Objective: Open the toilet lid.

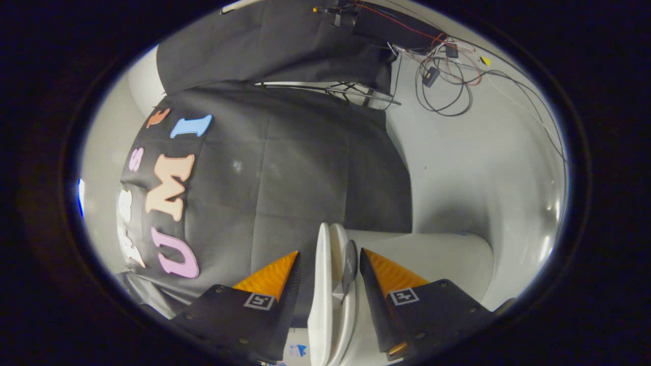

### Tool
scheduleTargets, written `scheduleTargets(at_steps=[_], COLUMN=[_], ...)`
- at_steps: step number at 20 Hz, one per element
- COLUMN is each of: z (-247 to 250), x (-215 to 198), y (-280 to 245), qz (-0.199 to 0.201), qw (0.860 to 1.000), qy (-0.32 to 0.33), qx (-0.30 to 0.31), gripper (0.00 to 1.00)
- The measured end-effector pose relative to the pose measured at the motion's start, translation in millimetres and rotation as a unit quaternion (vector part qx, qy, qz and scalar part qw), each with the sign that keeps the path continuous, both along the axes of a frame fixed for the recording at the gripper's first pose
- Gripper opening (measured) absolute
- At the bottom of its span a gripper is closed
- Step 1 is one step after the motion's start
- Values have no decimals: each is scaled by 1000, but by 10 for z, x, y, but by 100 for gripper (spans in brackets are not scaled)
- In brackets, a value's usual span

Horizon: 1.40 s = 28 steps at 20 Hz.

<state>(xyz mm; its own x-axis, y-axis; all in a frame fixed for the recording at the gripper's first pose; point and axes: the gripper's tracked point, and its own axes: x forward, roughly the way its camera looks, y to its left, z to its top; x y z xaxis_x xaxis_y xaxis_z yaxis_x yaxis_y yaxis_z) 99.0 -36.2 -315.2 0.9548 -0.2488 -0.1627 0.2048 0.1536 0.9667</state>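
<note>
The view is rolled on its side, so the white toilet lies sideways. The toilet lid [323, 274] shows edge-on as a thin white slab between my fingers, resting shut against the seat [337, 249]. The bowl [437, 254] lies beyond the right finger. A small dark grey tab [350, 264] sticks out at the seat's rim, close to the right finger [389, 272]. My gripper [329, 251] is open and straddles the lid and seat edges. A dark gap separates the left finger [272, 277] from the lid. I cannot tell if the right finger touches the tab.
The booth's black cloth wall [305, 168] hangs behind the toilet. A white floor [483, 152] spreads past the bowl, with a tangle of loose cables [442, 76] and a folded metal stand [351, 91] at its far end.
</note>
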Motion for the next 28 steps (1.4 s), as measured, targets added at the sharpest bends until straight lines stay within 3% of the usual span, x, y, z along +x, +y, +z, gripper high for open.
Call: scheduleTargets(at_steps=[4, 5, 8, 10, 13, 17, 18, 20, 28], z=[-99, -78, -131, -158, -155, -147, -219, -82, 710], x=[99, 125, 141, 114, 146, 164, 331, 190, 211], y=[14, 45, 46, 55, 60, 43, 13, 52, 292], qz=[-1, 2, 2, 8, 22, 31, 33, 30, 53], qw=[1000, 1000, 1000, 1000, 1000, 999, 999, 999, 993], qy=[8, 0, 8, 13, 8, 16, 19, 18, 10], qx=[10, 13, 16, 11, 6, -4, -16, -22, -105], gripper=[66, 58, 54, 31, 24, 24, 24, 14, 14])
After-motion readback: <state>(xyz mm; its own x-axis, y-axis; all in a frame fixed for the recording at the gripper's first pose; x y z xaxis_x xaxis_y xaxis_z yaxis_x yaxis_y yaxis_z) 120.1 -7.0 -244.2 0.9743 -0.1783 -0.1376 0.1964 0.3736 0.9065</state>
